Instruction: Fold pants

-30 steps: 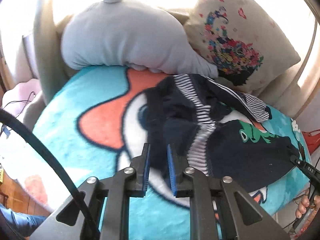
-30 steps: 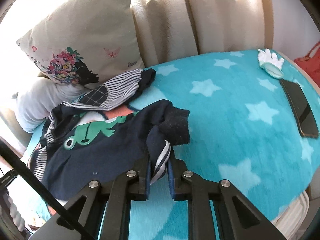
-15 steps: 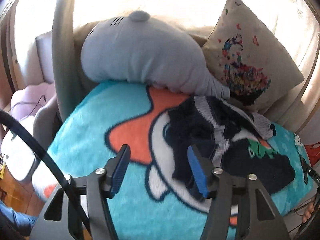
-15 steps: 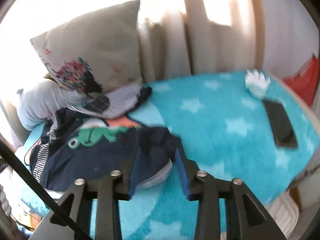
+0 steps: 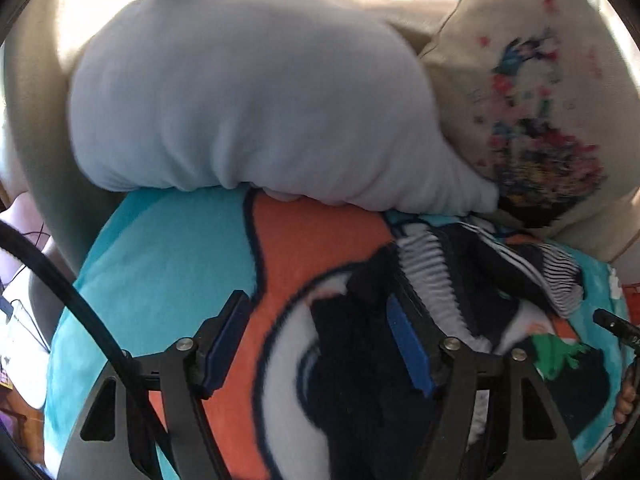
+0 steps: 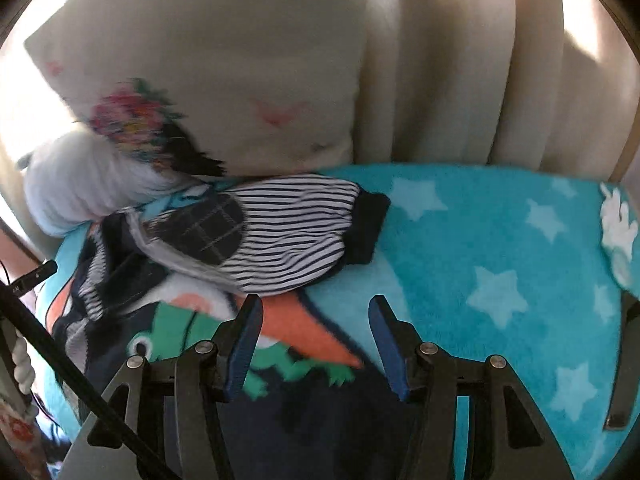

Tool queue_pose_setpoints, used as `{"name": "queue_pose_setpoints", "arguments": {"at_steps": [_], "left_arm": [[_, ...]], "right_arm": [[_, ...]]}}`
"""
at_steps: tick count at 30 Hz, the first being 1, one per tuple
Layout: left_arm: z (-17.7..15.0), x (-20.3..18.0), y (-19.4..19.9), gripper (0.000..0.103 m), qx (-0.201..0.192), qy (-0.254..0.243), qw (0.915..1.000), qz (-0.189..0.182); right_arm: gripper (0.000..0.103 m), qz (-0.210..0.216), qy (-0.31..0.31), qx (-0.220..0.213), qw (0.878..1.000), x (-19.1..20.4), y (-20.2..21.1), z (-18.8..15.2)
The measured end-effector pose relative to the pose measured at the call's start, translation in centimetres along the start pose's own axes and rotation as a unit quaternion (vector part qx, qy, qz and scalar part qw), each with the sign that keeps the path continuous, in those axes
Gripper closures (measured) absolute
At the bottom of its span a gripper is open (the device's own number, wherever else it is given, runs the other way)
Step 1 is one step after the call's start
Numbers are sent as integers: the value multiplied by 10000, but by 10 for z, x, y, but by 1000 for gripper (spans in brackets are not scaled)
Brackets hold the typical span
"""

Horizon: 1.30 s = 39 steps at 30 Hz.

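Observation:
The dark navy pants (image 5: 368,384) with a green frog print (image 6: 176,332) lie crumpled on a turquoise blanket (image 5: 168,248), also seen in the right wrist view (image 6: 460,248). My left gripper (image 5: 316,336) is open and empty, low over the pants' near edge. My right gripper (image 6: 316,328) is open and empty, above the navy cloth (image 6: 320,420) at the frog print. A striped navy and white garment (image 6: 280,236) lies just beyond, partly over the pants.
A grey plush pillow (image 5: 240,104) and a cream floral cushion (image 5: 540,112) lean at the back. Cream curtains (image 6: 460,72) hang behind the bed. A dark phone (image 6: 624,364) and a white object (image 6: 618,228) lie at the right edge of the blanket.
Both grippers were shut on the pants a second ago. Both have let go and opened wide. Both have moved forward and lower over the pile.

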State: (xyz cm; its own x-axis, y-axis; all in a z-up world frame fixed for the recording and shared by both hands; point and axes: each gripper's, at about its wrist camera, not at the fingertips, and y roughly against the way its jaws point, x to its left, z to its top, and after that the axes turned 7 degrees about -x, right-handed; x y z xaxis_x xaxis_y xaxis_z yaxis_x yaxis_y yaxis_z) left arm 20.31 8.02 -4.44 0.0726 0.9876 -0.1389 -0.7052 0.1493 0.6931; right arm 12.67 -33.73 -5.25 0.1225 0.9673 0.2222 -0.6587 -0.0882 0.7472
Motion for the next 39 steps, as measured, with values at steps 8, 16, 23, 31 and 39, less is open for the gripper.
{"name": "queue_pose_setpoints", "arguments": {"at_steps": [8, 16, 23, 31, 39], "left_arm": [[9, -8, -55, 32, 494, 105, 9976, -464], [12, -28, -68, 87, 706, -30, 9965, -445], [7, -39, -20, 94, 205, -173, 9994, -209], [-9, -40, 83, 94, -576, -289, 9972, -372], [-13, -39, 119, 94, -652, -392, 9964, -375]], "right_arm": [[44, 122, -1020, 365, 9940, -28, -47, 17], [81, 208, -1334, 224, 9906, -20, -66, 27], [89, 570, -1469, -123, 9874, -18, -25, 22], [89, 1099, -1798, -703, 9750, -32, 73, 2], [89, 1456, -2458, -443, 9573, -55, 108, -23]]}}
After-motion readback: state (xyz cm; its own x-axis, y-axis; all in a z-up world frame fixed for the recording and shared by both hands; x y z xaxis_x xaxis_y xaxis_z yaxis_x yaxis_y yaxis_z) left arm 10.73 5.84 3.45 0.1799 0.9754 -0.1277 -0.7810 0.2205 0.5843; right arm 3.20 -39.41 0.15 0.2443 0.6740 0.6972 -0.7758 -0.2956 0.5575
